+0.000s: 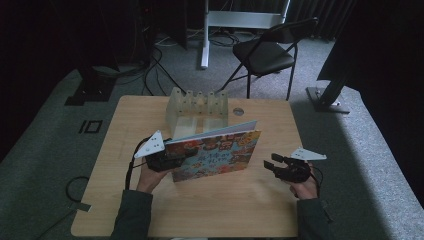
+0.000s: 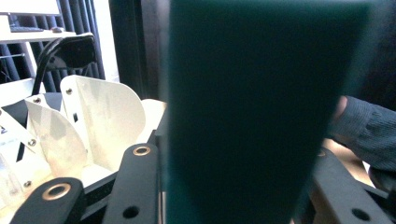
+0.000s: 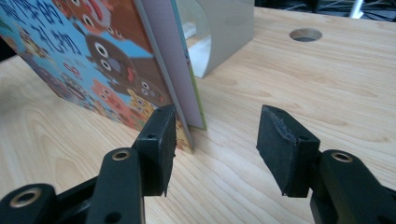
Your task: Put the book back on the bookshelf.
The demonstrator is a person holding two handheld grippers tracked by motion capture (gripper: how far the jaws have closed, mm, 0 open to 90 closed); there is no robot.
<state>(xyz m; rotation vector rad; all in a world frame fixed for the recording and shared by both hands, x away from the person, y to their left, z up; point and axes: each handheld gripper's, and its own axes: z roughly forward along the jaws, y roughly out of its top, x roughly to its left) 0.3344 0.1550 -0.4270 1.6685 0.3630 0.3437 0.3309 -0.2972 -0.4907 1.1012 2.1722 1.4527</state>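
While left gripper clamps book upright, right gripper open, empty, just beside its edge.

Bare wooden surface lies open between the right gripper and the person's edge, with clear room to that gripper's right as well. Directly ahead of its jaws, which stand apart with nothing between them, the near corner of a picture book blocks the way on the left jaw's side; the right jaw faces open wood. Beyond the book a white slotted rack closes off the far middle, standing just beside a round hole in the surface. The left gripper has the book's edge between its jaws, the rack's white dividers close on its left side.
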